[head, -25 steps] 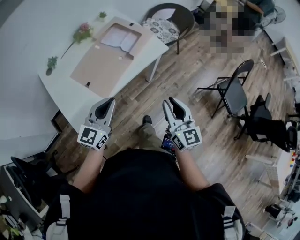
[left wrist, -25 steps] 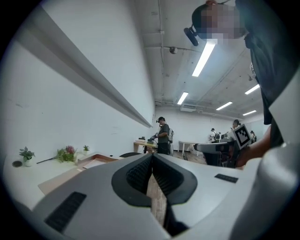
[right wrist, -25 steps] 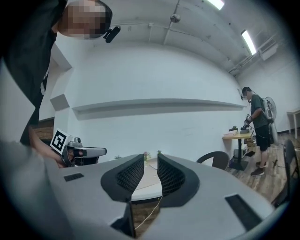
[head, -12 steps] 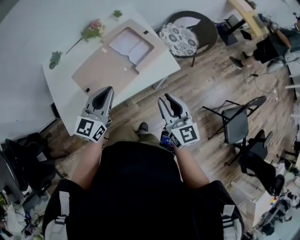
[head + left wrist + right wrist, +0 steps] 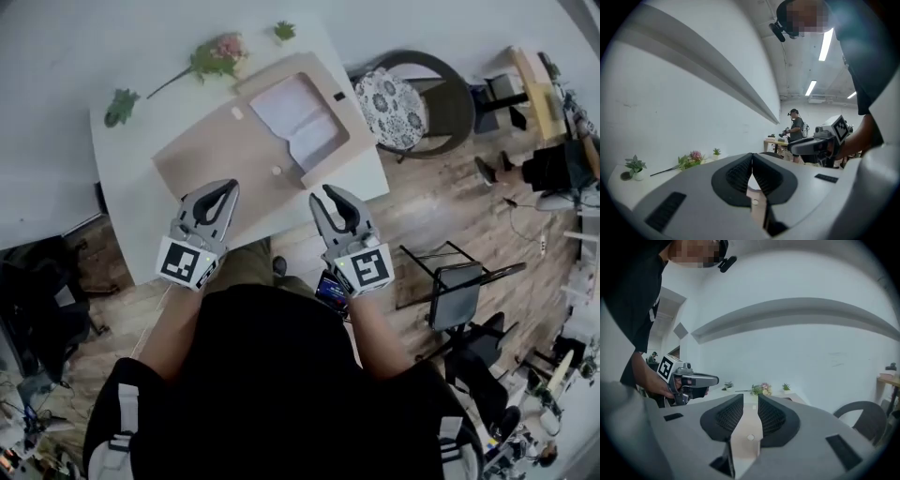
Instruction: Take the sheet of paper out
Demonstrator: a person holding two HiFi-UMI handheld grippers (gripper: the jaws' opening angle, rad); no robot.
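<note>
A tan cardboard folder (image 5: 225, 155) lies flat on the white table (image 5: 136, 206). A white sheet of paper (image 5: 300, 122) shows through its cut-out window. My left gripper (image 5: 227, 189) hovers over the table's near edge, just short of the folder, with its jaws shut and nothing in them (image 5: 752, 164). My right gripper (image 5: 330, 195) is level with it by the table's near right corner; its jaws (image 5: 750, 401) stand apart with nothing between them. Neither gripper touches the folder.
A pink flower stem (image 5: 216, 56), a green leaf (image 5: 120, 105) and a small plant (image 5: 284, 30) lie at the table's far side. A round chair with a patterned cushion (image 5: 398, 108) stands right of the table, and a folding chair (image 5: 455, 295) further right. Another person (image 5: 794, 126) stands in the background.
Both grippers have moved toward the table and now reach its near edge. The folder sits much closer in front of them than before.
</note>
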